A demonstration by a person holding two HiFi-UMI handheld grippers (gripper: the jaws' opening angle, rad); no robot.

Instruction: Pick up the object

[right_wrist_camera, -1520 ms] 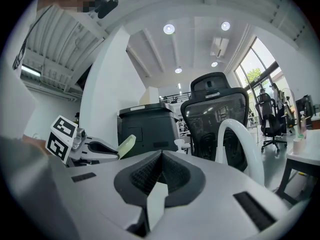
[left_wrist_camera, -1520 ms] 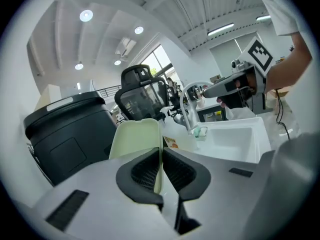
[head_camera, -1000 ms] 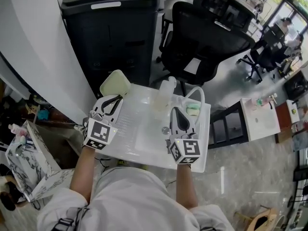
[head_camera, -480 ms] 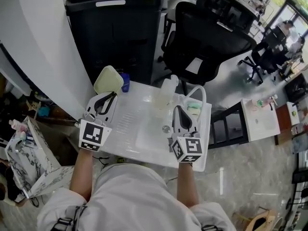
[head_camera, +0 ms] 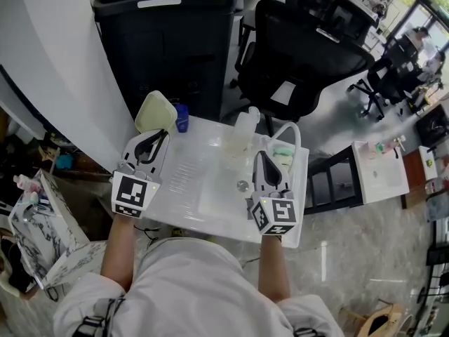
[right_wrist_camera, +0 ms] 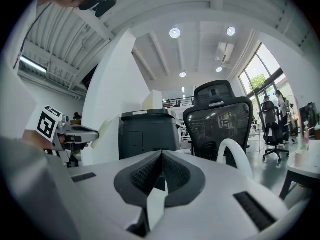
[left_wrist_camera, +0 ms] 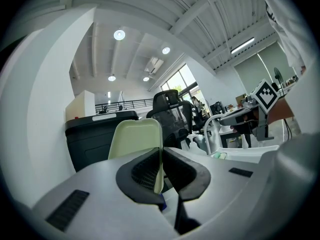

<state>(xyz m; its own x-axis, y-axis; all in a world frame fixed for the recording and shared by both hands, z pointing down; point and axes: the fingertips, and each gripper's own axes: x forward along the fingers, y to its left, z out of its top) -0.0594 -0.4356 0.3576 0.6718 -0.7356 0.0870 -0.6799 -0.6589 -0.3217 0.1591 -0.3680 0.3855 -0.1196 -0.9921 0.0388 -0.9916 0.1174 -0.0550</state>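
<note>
A big black bin cabinet stands against the white wall, with a black mesh office chair beside it, and in front of both is a small white table where the person stands with a gripper in each hand. The left gripper is at the table's far left corner, its jaws clamped tight on the edge of a pale green lid. The lid is flat and square with rounded corners, and in the left gripper view it stands on edge, sticking out past the jaw tips towards the cabinet. The right gripper hovers over the right half of the table with its jaws pressed together and nothing between them. Just beyond it rises the white arched handle of a container at the table's far right. A clear bottle stands at the table's far edge between the two grippers, and a small blue cup sits just beside the lid
</note>
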